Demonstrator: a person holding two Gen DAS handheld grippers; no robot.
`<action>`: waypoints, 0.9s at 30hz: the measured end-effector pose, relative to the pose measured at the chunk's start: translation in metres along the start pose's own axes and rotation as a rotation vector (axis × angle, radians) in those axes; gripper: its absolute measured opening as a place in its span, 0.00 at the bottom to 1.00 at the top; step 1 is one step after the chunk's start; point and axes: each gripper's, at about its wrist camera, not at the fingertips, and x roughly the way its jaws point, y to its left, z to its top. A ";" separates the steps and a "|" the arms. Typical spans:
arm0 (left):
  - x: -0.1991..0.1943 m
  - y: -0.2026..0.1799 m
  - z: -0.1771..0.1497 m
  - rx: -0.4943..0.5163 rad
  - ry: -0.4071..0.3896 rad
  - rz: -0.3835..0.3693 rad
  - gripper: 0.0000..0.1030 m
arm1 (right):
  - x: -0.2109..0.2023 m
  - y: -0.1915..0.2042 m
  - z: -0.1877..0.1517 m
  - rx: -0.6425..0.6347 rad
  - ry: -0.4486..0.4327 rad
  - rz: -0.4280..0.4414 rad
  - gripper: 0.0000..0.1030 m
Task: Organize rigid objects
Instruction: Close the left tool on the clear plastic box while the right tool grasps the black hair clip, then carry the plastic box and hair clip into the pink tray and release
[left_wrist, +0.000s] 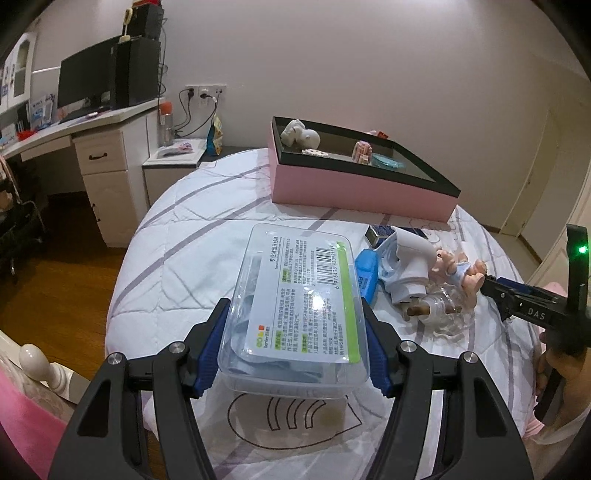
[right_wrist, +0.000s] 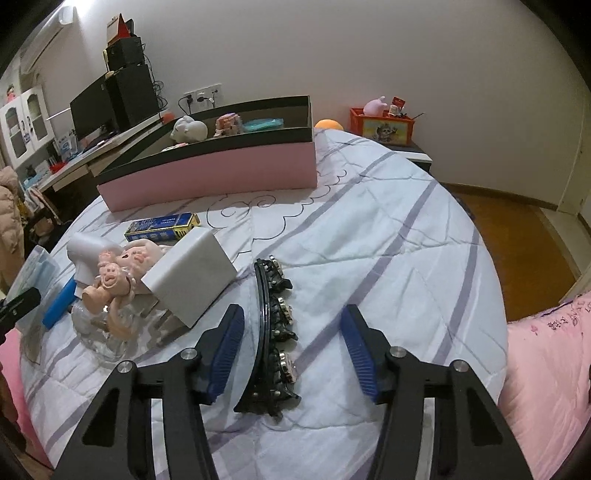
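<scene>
Your left gripper (left_wrist: 295, 343) is clamped on the clear plastic case (left_wrist: 295, 306): both blue ribbed pads press its long sides at the near end, and the case sits lifted above the quilt (left_wrist: 177, 258), well short of the pink box (left_wrist: 354, 188). The case is a smooth, round-cornered rectangle with a white printed label and a barcode facing up. Between it and the pink box lies bare quilt, soft, white with grey stripes and stitched lines.

Your right gripper (right_wrist: 291, 350) has its jaws apart around the black hair clip (right_wrist: 271, 339), neither pad touching it. The clip is a long curved bar with toothed, studded edges, lying flat on the quilt, far nearer to you than the pink box. To the clip's right the quilt is open up to the bed's rounded edge. To its left, close by, sit a white block (right_wrist: 192, 273), pig figurines (right_wrist: 122, 269) and a glass dish (right_wrist: 99, 332).
</scene>
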 end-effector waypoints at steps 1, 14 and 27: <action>-0.001 0.000 0.000 0.001 -0.001 -0.002 0.64 | 0.001 0.002 0.000 -0.010 0.002 -0.009 0.53; -0.001 -0.008 0.000 0.000 0.000 -0.025 0.64 | 0.001 0.011 -0.002 -0.078 -0.006 -0.020 0.19; -0.013 -0.024 0.014 0.040 -0.027 -0.040 0.64 | -0.031 0.020 0.008 -0.082 -0.110 0.027 0.19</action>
